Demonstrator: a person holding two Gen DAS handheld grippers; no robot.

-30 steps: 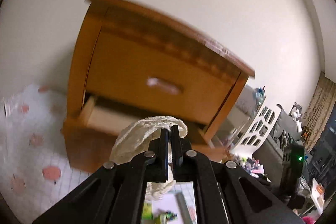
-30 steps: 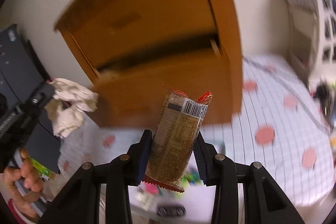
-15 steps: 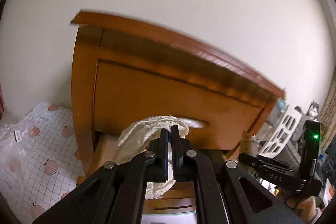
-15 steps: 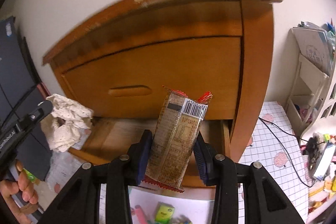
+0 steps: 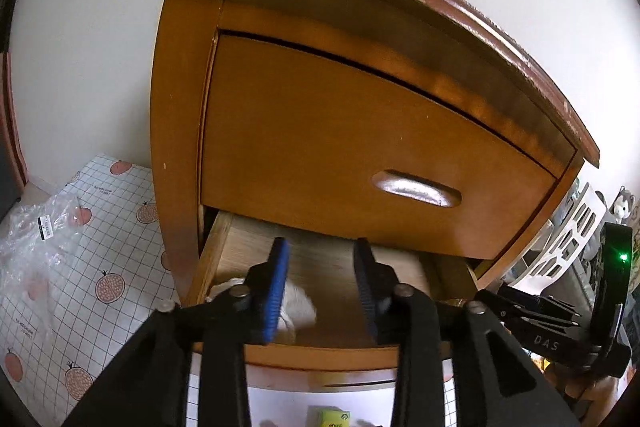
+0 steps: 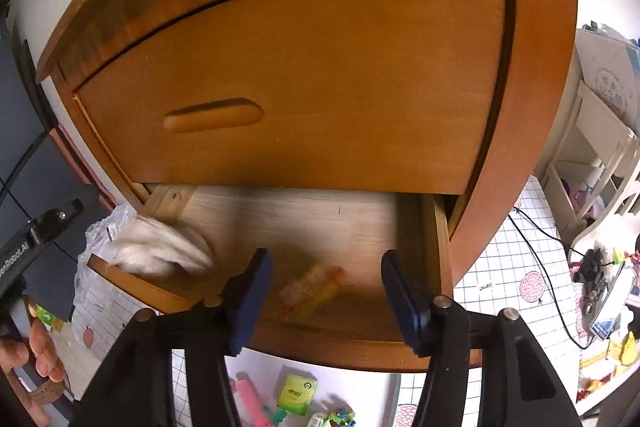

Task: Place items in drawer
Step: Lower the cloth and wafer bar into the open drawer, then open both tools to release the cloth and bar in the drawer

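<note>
Since the earlier frames, both items have been let go: the cloth once pinched by the left tool and the snack packet once clamped by the right tool are now seen inside the drawer, and both tools are spread and empty.

In the left wrist view, the left tool (image 5: 320,287) is held over the open lower drawer (image 5: 320,353) of a wooden nightstand (image 5: 184,107), its blue-padded fingers (image 5: 276,287) apart with nothing between them. The white cloth (image 5: 298,311) is seen blurred on the drawer floor near the left front corner. The closed upper drawer (image 5: 340,147) with its recessed handle (image 5: 416,189) is above. The letters "DAS" are read on the other tool at the right edge. A crumpled plastic bag (image 5: 36,239) with a small barcode label, too small to read, lies on the fruit-print sheet (image 5: 100,287).

In the right wrist view, the right tool (image 6: 324,291) is likewise spread wide over the drawer. The snack packet (image 6: 312,285) is blurred, lying between the fingers' line of sight on the drawer floor, right of the cloth and apart from it. "Robot.AI" is partly read on the left tool at the left edge, gripped by a hand (image 6: 36,355). A green box (image 6: 298,391) lies below the drawer front; its writing cannot be made out.

The release step is judged as just done. Next, the tools would need to be withdrawn clear of the drawer, and either further items fetched from below or the drawer pushed shut.
</note>
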